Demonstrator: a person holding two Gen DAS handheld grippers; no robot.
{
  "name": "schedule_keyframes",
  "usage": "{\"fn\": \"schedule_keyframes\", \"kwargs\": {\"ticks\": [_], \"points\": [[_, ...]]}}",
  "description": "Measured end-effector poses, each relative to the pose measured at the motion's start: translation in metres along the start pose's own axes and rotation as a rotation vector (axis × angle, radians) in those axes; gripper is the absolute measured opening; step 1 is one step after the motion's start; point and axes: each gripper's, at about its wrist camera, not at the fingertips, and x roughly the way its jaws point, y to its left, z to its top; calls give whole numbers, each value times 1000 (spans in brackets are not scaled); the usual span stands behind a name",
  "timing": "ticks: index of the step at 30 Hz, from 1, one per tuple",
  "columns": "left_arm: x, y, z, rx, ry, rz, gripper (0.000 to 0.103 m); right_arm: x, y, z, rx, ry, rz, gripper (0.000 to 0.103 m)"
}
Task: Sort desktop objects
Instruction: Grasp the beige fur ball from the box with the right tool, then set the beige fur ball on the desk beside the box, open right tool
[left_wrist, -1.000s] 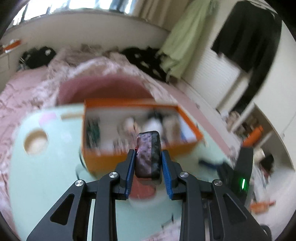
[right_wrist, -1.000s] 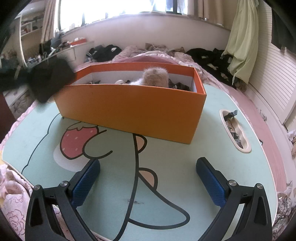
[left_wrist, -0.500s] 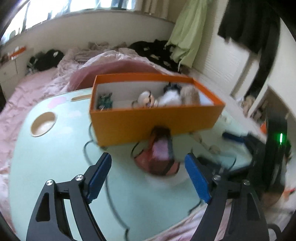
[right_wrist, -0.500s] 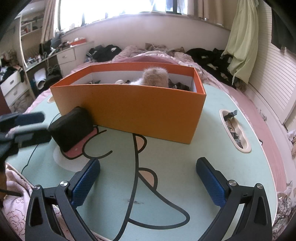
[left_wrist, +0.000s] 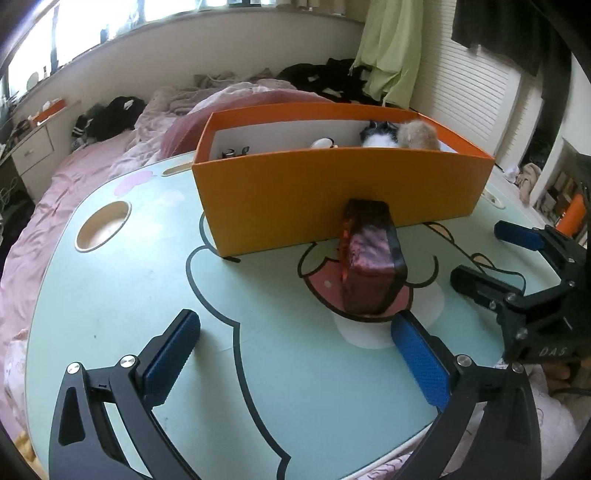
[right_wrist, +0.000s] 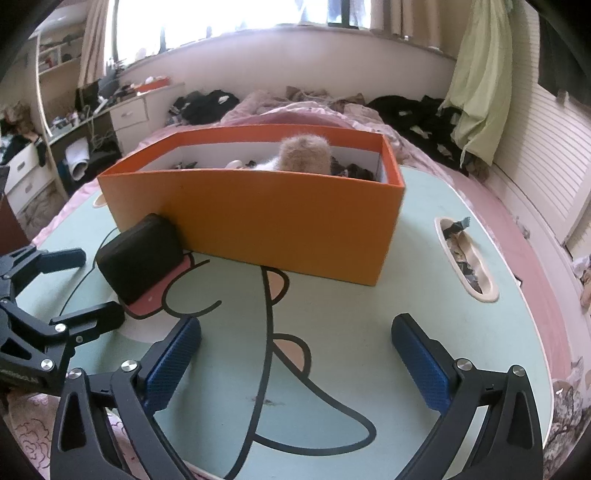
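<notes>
A dark pouch (left_wrist: 371, 266), possibly a small case, stands on the counter (left_wrist: 122, 295), leaning against the orange box (left_wrist: 332, 192) near the counter's middle. The left hand-held gripper (left_wrist: 295, 354) is opening, jaws clear of the pouch. The right hand-held gripper (right_wrist: 295, 365) gapes wide, empty.

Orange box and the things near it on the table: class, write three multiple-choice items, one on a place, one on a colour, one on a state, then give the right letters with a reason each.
1. Where is the dark pouch?
A. inside the orange box
B. on the table, against the orange box's near wall
C. on the bed

2. What colour are the tool pads?
A. blue
B. red
C. yellow

3. How is the left tool?
A. shut on the pouch
B. opening, gripping nothing
C. shut on the box

Answers: 1 B, it leans at the box's foot. 2 A, both pads show blue. 3 B, its fingers stand apart from the pouch.
</notes>
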Motion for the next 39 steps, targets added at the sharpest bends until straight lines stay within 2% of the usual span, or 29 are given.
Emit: {"fn": "schedule_keyframes", "kwargs": {"ticks": [1,3,5,7,10,11,13,17,19,20,22,26,28,31,35,37,38,39], "points": [[0,0,0,-1,0,0,103,-4,-3,0,15,-8,12,97],[1,0,0,-4,-1,3,103,-16,-10,2,47,-33,58,73],[1,1,0,-6,-1,6,103,-33,-14,14,71,-64,136,66],[1,1,-1,-8,-2,11,103,-50,-17,38,75,-110,200,63],[1,2,0,-11,-2,13,103,-51,-19,82,83,-110,150,59],[1,1,0,-11,-2,15,103,-45,-19,93,83,-95,117,53],[1,1,0,-14,-3,19,103,-23,-18,111,71,-43,62,47],[1,0,-1,-18,-4,26,103,29,-16,119,73,115,25,41],[1,0,-1,-19,-5,30,103,42,-17,116,80,141,21,32],[1,-1,-1,-19,-6,32,103,43,-19,116,77,137,12,23],[1,-1,-1,-26,-7,33,103,38,-28,113,126,120,69,23],[2,-3,0,-29,-8,39,103,-17,-28,101,123,-74,134,23],[2,-2,-1,-29,-9,42,103,-41,-21,90,83,-118,203,23],[2,-2,-1,-32,-9,45,103,-51,-11,59,23,-75,247,23],[1,0,-2,-40,-11,58,103,-22,-9,25,31,39,213,23],[2,-1,-2,-41,-12,60,103,-10,-11,15,54,39,192,25],[1,0,-2,-42,-13,60,103,-8,-12,14,62,17,181,30],[2,0,-1,-44,-13,61,103,-8,-12,13,73,-5,163,43]]}}
